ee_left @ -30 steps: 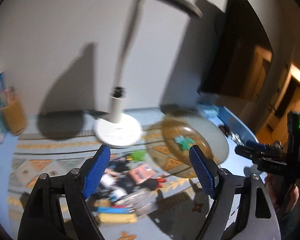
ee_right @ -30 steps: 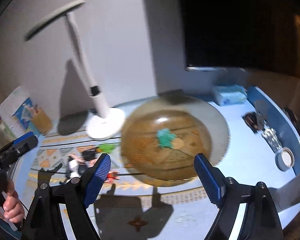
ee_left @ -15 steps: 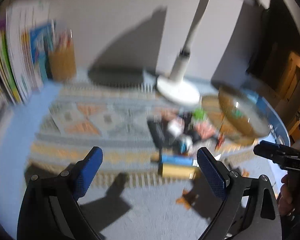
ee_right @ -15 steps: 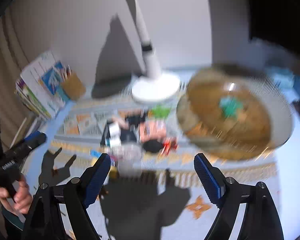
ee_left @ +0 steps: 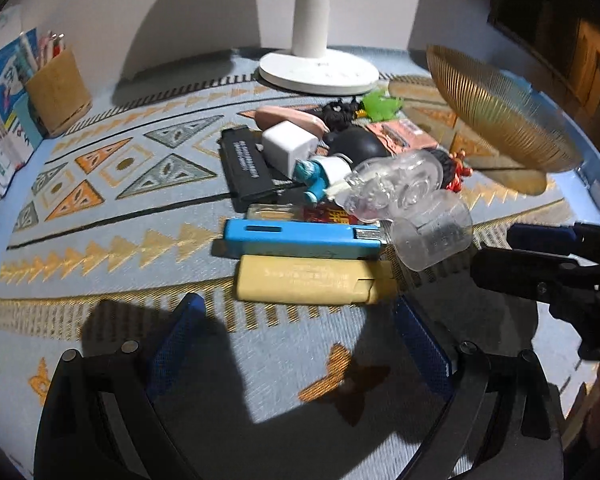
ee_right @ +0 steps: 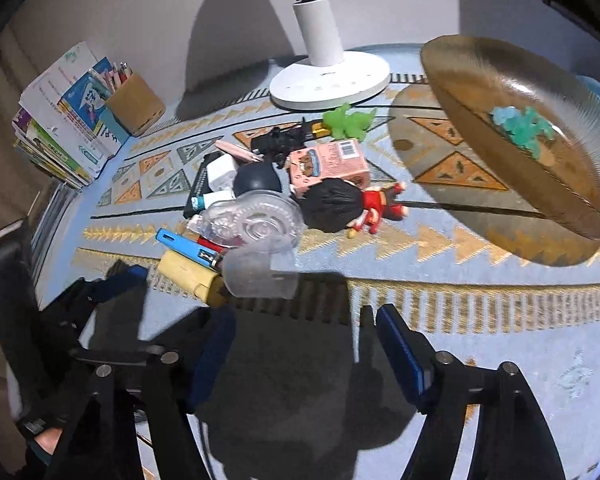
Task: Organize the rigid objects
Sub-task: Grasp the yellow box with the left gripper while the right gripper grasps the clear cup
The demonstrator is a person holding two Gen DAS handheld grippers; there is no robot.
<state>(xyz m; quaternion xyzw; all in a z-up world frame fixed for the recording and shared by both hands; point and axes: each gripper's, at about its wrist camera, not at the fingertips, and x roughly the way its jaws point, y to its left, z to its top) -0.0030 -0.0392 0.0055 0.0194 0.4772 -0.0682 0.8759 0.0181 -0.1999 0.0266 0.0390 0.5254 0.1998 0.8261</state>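
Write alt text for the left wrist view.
An open hand-held gripper hovers before a clutter of small objects on a patterned mat; nearest are a yellow case, a blue case and a clear cup. Behind: a white lamp base and golden bowl.

Left gripper (ee_left: 300, 344) and right gripper (ee_right: 304, 344) gape, empty.
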